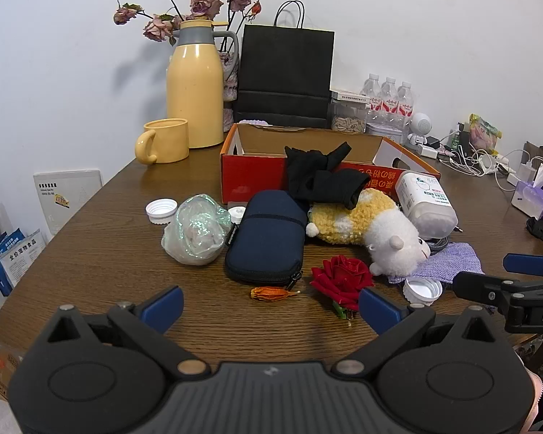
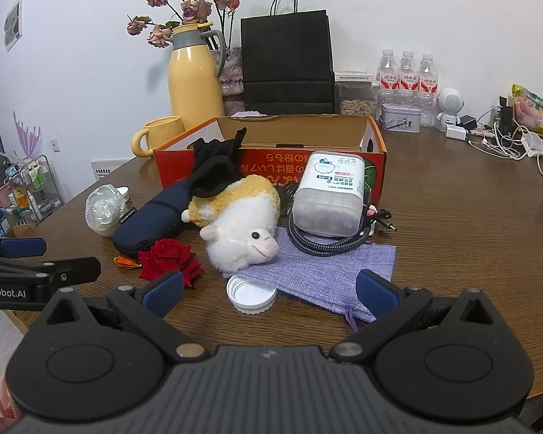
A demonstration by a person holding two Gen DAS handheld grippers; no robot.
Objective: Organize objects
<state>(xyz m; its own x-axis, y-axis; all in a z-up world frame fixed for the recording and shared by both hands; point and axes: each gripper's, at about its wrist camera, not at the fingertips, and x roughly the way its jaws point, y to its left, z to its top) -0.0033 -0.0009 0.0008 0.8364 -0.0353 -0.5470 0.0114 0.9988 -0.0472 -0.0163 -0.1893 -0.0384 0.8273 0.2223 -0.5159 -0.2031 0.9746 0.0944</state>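
Observation:
An open red cardboard box (image 1: 249, 177) (image 2: 376, 144) stands mid-table. In front of it lie a navy zip pouch (image 1: 268, 235) (image 2: 152, 213), black cloth (image 1: 318, 177) (image 2: 213, 170), a yellow-and-white plush sheep (image 1: 373, 231) (image 2: 239, 217), a cotton-swab tub (image 1: 427, 202) (image 2: 329, 195), a red rose (image 1: 342, 276) (image 2: 170, 258), a purple woven bag (image 2: 325, 271), white caps (image 1: 422, 289) (image 2: 251, 294), and a crumpled clear bag (image 1: 195, 235). My left gripper (image 1: 271, 307) is open and empty, short of the rose. My right gripper (image 2: 268, 293) is open and empty over the cap.
A yellow thermos (image 1: 195, 83), a yellow mug (image 1: 163, 141), a black paper bag (image 1: 286, 72), water bottles (image 1: 387, 97) and a braided cable (image 2: 322, 246) are on the table. Chargers and cables (image 1: 481, 159) lie at the far right.

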